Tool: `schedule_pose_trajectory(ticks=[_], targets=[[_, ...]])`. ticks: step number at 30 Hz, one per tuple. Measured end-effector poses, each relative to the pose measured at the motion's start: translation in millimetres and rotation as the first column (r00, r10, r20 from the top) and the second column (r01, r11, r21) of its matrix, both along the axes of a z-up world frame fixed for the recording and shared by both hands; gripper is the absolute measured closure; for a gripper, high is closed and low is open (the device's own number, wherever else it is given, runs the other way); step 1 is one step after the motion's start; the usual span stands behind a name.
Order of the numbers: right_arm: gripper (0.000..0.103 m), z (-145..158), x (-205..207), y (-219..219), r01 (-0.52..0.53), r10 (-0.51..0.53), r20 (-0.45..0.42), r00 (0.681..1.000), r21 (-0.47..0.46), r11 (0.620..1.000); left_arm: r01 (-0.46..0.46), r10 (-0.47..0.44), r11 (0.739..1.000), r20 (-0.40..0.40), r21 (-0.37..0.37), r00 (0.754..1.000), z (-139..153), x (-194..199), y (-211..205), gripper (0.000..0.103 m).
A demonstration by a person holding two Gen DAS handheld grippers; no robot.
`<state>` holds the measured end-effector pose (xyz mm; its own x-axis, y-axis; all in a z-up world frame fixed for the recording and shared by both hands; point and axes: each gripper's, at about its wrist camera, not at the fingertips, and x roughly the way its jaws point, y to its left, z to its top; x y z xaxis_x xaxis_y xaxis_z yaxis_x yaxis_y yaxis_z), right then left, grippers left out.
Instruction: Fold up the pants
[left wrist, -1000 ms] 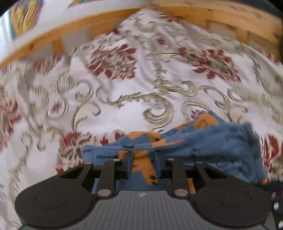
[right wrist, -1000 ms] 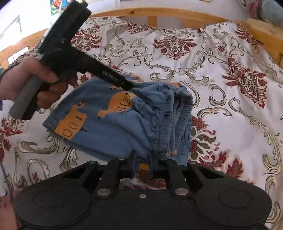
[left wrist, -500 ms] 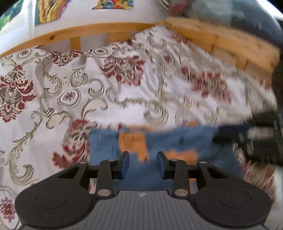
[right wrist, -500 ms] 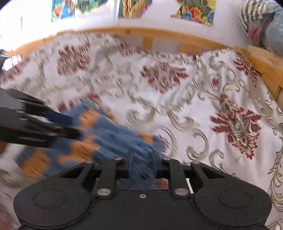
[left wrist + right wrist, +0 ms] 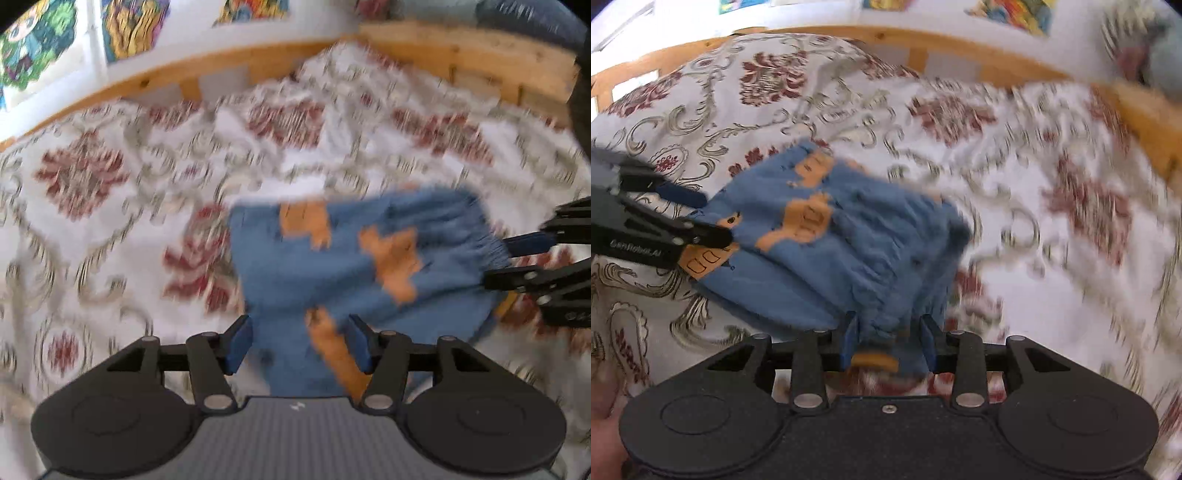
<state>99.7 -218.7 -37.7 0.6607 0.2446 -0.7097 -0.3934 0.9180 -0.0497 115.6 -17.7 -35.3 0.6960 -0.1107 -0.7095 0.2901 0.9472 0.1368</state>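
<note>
Bedspread (image 5: 110, 229), pants (image 5: 332, 266) between tool (image 5: 301, 341) pads

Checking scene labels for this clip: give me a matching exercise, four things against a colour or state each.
Things:
1. pants
2. bedspread
3. bed rail
4. left gripper

Descriptions:
A. bare light wood
B. blue with orange animal prints, folded into a bundle
C. white with red and beige floral scrolls
D. jaws apart, cloth lying between them

Pairs: 1-B, 2-C, 3-A, 4-D
</note>
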Motion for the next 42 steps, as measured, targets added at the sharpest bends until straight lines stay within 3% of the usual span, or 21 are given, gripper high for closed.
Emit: schedule_pose_trajectory(ticks=[3,6,7,9,11,14,20,29,42], targets=[[0.065,11,-7,0,0.013,-0.013,0.037,0.999,0.014,1.0,-0.046,0.044,0.997,-0.031,-0.058,0.999,0,-5,9,0.039],[0.054,23,-10,3,0.028,-0.03,0.093,0.995,0.023,0.999,-0.095,0.09,0.99,-0.057,-0.106,0.994,5,-8,18,0.037],[0.047,24,-9,4,0.036,-0.038,0.097,0.995,0.028,0.999,-0.111,0.104,0.987,-0.063,-0.115,0.993,6,-8,20,0.036],[0.046,19,-5,5,0.054,-0.055,0.061,0.997,0.014,0.998,-0.144,0.134,0.982,-0.084,-0.123,0.987,6,-8,23,0.032],[0.048,3,1,2,0.086,-0.086,-0.04,0.996,0.004,0.996,-0.171,0.158,0.978,-0.115,-0.116,0.981,6,-8,23,0.03],[0.046,1,-3,-17,0.18,-0.165,-0.131,0.978,0.115,0.977,-0.203,0.186,0.973,-0.139,-0.114,0.973,8,-11,24,0.022],[0.025,10,-23,-23,0.192,-0.175,-0.119,0.977,0.151,0.97,-0.232,0.216,0.967,-0.149,-0.106,0.965,12,-22,25,0.013],[0.006,13,-42,-34,0.225,-0.204,-0.115,0.972,0.218,0.95,-0.277,0.258,0.957,-0.178,-0.085,0.949,11,-36,23,0.006],[0.001,10,-44,-45,0.269,-0.245,-0.122,0.962,0.255,0.929,-0.288,0.277,0.957,-0.169,-0.04,0.946,19,-42,20,0.002]])
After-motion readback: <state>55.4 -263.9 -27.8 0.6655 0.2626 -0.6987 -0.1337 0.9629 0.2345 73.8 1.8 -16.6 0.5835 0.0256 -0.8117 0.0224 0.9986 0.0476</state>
